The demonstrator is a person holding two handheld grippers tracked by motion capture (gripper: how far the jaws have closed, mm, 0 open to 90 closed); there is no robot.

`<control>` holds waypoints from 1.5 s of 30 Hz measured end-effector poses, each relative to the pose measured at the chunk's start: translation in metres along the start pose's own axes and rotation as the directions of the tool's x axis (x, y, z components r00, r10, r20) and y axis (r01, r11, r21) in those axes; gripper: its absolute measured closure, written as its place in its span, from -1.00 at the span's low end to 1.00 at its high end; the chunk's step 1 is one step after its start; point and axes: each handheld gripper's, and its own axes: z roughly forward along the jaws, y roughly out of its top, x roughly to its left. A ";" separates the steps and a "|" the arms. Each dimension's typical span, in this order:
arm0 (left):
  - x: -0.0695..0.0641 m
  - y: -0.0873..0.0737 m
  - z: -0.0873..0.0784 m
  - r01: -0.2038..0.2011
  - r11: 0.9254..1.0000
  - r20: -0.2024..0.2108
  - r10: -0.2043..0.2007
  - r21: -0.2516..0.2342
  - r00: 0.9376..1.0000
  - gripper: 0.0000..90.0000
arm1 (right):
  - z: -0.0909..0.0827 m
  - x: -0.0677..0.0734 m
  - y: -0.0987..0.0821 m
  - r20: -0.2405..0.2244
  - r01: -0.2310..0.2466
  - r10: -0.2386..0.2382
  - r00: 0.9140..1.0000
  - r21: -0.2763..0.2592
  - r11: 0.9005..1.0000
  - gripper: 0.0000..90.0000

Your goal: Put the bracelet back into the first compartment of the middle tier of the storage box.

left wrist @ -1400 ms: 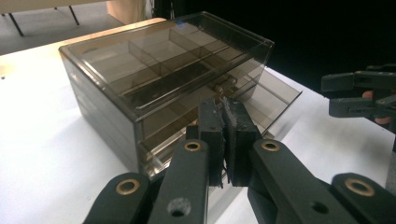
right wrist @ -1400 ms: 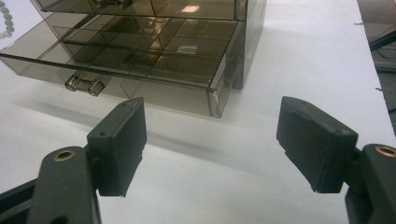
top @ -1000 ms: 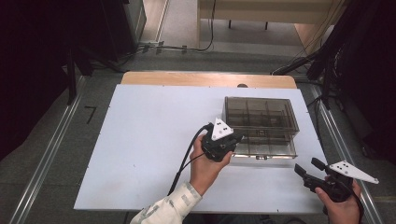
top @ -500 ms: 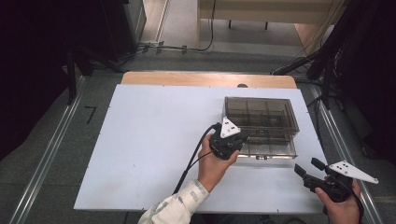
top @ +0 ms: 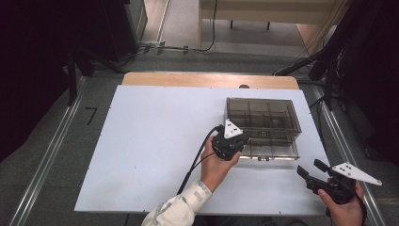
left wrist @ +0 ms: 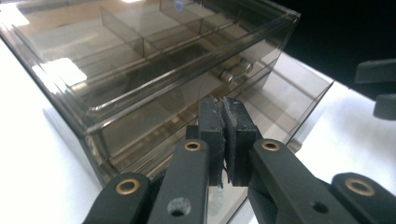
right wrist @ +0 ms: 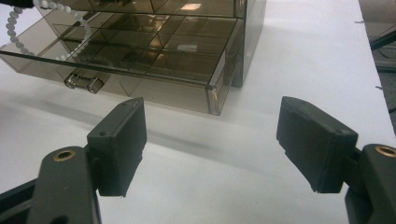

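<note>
Item: smoked transparent plastic drawer box point(top: 261, 123), divided into small compartments point(right wrist: 140, 44).
Place: right half of the white table point(top: 155, 141), toward the far side, square to the table edge.
Pose: upright, flat on the table.
Drawers: bottom drawer point(top: 270, 149) pulled out toward the near side; drawer above it shut or nearly so, can't tell exactly.
Handles: small clear bar handle point(right wrist: 84, 81) on the open drawer's front; two round knobs point(left wrist: 227, 74) visible through the wall in the left gripper view.
Contents: a string of white beads point(right wrist: 28, 25) hangs over the open drawer's far left corner; other compartments look bare.
</note>
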 end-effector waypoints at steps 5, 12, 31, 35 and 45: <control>0.002 -0.003 0.001 0.002 1.000 -0.014 -0.002 0.006 1.000 0.96 | 0.000 0.000 0.000 0.000 0.000 0.000 1.000 0.001 1.000 -0.50; 0.007 -0.008 0.001 -0.015 1.000 -0.049 0.015 0.008 0.999 0.93 | 0.000 0.000 0.000 -0.002 0.004 -0.004 1.000 0.002 1.000 -0.50; 0.005 -0.010 -0.004 -0.019 1.000 -0.047 0.019 0.015 0.999 0.53 | 0.001 0.000 0.000 0.000 0.004 -0.004 1.000 0.004 1.000 -0.50; 0.003 -0.010 -0.005 -0.014 1.000 -0.042 0.014 0.012 0.999 0.39 | 0.001 0.000 0.000 -0.001 0.004 -0.004 1.000 0.003 1.000 -0.50; 0.001 -0.010 -0.013 -0.013 1.000 -0.015 0.013 0.012 1.000 0.00 | 0.001 0.000 0.000 0.001 0.003 -0.003 1.000 0.005 1.000 -0.50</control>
